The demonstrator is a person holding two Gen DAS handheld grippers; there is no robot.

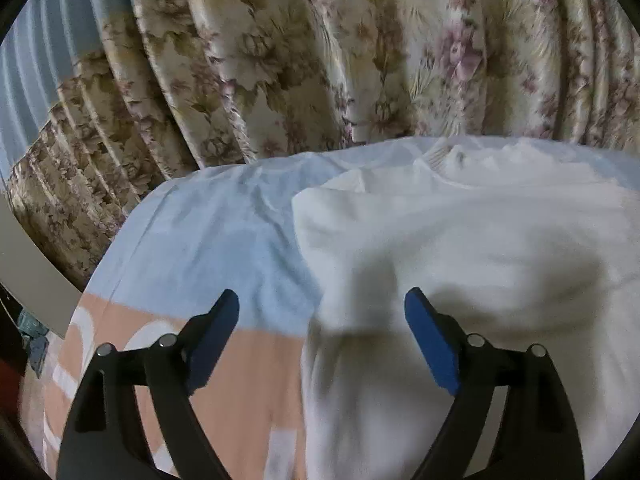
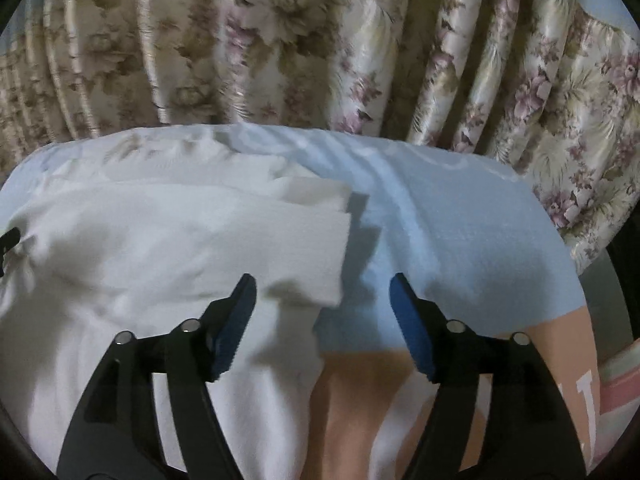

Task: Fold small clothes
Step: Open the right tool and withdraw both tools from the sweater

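A small white garment (image 1: pixel 460 240) lies spread on a pale blue and peach sheet (image 1: pixel 208 232). In the left wrist view my left gripper (image 1: pixel 322 300) is open and empty, hovering over the garment's left edge, one finger over the sheet, the other over the cloth. In the right wrist view the garment (image 2: pixel 160 240) fills the left half, with a folded flap ending near the middle. My right gripper (image 2: pixel 323 280) is open and empty above the garment's right edge. The tip of the left gripper shows at the far left edge (image 2: pixel 8 240).
A floral curtain (image 1: pixel 360 52) hangs close behind the surface along its whole far edge and also shows in the right wrist view (image 2: pixel 280 40). The sheet (image 2: pixel 460 240) has a peach band with white lettering toward me. The surface drops off at the left and right.
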